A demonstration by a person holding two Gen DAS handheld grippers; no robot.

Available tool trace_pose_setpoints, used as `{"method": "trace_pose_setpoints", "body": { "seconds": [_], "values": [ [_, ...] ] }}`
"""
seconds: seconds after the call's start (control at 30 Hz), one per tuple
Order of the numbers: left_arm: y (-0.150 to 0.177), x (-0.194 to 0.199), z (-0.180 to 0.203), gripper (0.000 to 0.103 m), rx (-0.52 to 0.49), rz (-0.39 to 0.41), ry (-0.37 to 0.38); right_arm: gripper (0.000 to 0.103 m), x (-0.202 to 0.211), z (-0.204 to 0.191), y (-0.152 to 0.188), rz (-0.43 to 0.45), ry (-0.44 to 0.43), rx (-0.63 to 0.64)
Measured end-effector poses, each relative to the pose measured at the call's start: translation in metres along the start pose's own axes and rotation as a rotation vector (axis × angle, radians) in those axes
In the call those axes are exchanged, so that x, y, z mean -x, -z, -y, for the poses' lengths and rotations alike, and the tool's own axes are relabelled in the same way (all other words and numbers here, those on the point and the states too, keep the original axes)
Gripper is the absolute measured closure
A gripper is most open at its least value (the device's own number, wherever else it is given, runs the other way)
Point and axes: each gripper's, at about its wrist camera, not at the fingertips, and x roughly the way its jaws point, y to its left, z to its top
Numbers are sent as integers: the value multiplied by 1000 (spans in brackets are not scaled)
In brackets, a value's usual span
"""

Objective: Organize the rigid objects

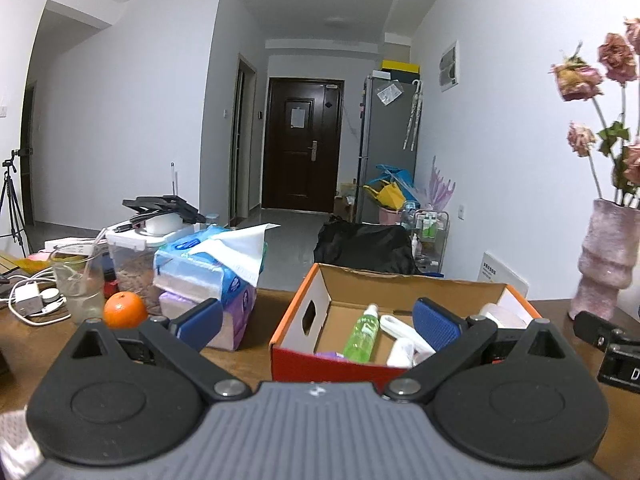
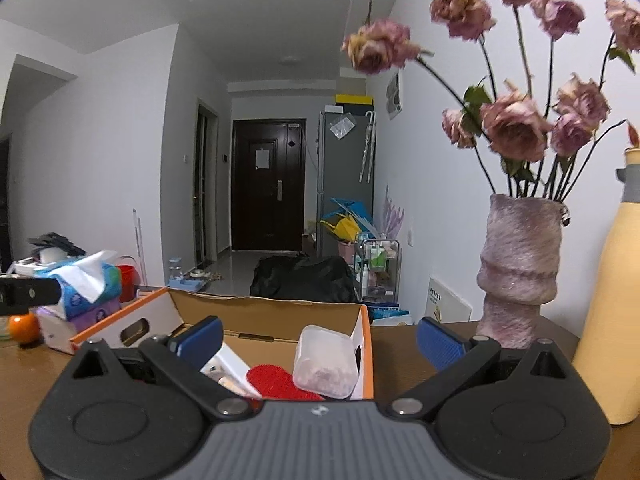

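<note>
Table [image 1: 256, 360] — brown wood, smooth, faint sheen. Box [image 1: 404, 286] — matt corrugated cardboard, orange-red printed outside. Green bottle [image 1: 363, 334] — glossy translucent plastic. Lidded tub [image 2: 325, 362] — frosted clear plastic. Vase [image 2: 518, 268] — rough, mottled pink, ceramic-looking. Tall bottle [image 2: 612, 312] — matt cream. Tissue packs [image 1: 200, 268] — shiny plastic film, soft paper.

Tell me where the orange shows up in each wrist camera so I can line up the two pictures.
Left wrist view: the orange sits lower left, on the table beside the tissue packs.
Right wrist view: the orange is at the far left edge, partly cut off.
Shared landmark: the cardboard box, right of the orange in both.
</note>
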Motion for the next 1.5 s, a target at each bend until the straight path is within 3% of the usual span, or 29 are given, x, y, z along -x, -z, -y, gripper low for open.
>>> {"method": "trace_pose_setpoints", "body": {
  "seconds": [0.3,0.63,0.83,1.07,1.5],
  "values": [
    [10,73,-5,0,-9,-4,10,0,76,0,-2,32,-37,4],
    [35,188,-13,0,-20,7,20,0,195,4,11,75,-48,15],
    [59,234,-16,0,-8,-37,41,0,248,9,33,31,-36,11],
    [71,261,-12,0,-27,-48,55,0,287,19,47,25,-11,-7],
    [76,268,-7,0,-27,-59,69,0,300,23,48,35,-12,-17]
  ]
}}
